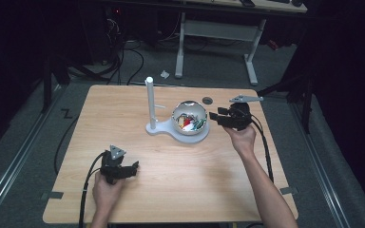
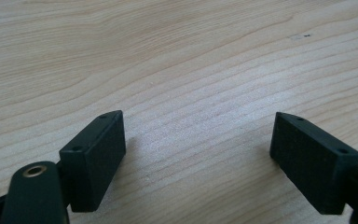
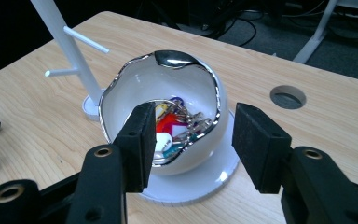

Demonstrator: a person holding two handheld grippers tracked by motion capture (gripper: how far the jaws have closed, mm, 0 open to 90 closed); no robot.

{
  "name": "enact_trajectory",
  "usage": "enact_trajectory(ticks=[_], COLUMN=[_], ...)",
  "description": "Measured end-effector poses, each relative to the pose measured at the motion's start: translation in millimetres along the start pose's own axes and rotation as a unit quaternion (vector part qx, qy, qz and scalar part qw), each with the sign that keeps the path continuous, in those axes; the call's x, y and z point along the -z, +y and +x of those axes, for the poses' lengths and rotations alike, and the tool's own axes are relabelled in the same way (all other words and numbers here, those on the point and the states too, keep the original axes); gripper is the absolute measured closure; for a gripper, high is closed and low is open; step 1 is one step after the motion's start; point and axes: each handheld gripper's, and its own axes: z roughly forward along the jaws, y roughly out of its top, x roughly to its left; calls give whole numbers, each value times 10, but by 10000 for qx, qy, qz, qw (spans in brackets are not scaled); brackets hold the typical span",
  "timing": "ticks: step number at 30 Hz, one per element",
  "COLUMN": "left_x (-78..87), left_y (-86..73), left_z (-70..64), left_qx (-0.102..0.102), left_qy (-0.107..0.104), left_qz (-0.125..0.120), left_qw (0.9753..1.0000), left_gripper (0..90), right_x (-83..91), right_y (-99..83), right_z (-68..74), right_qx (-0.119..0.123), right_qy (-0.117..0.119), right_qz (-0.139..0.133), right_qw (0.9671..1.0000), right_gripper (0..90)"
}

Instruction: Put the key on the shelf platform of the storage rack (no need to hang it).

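My right gripper point(image 3: 189, 140), jaws spread, nears the bowl point(image 3: 121, 100) of keys point(image 3: 175, 123); none lifted yet, left gripper point(image 2: 198, 154) spread, idle near the table's front edge.

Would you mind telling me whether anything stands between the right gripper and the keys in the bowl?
Only the bowl's near rim: the right gripper, jaws open, faces it from the side, and the keys lie low inside, open from above.

A round cable hole point(image 1: 207, 100) is cut into the wooden table point(image 1: 123, 109) near its far edge, toward the far right corner. Beyond the far edge, a white desk frame point(image 1: 216, 31) and black cables point(image 1: 123, 57) rest on grey carpet point(image 1: 19, 118).
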Motion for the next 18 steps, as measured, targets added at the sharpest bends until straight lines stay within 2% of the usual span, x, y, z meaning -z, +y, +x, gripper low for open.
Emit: enact_trajectory(ticks=[8, 15, 18], left_x=[0, 0, 0], left_y=[0, 0, 0], left_z=[0, -1, -1], left_qx=[2, 5, 5], left_qy=[5, 1, 1], left_qz=[1, 0, 1], left_qw=[10000, 10000, 10000], left_gripper=[186, 186, 186], right_x=[210, 392, 488], right_y=[-33, -134, -145], right_z=[-45, -78, -59], right_qx=[22, -68, -1], right_qy=[-100, -204, -227], right_qz=[-113, -165, -245], right_qw=[9999, 9996, 9994], right_gripper=[498, 498, 500])
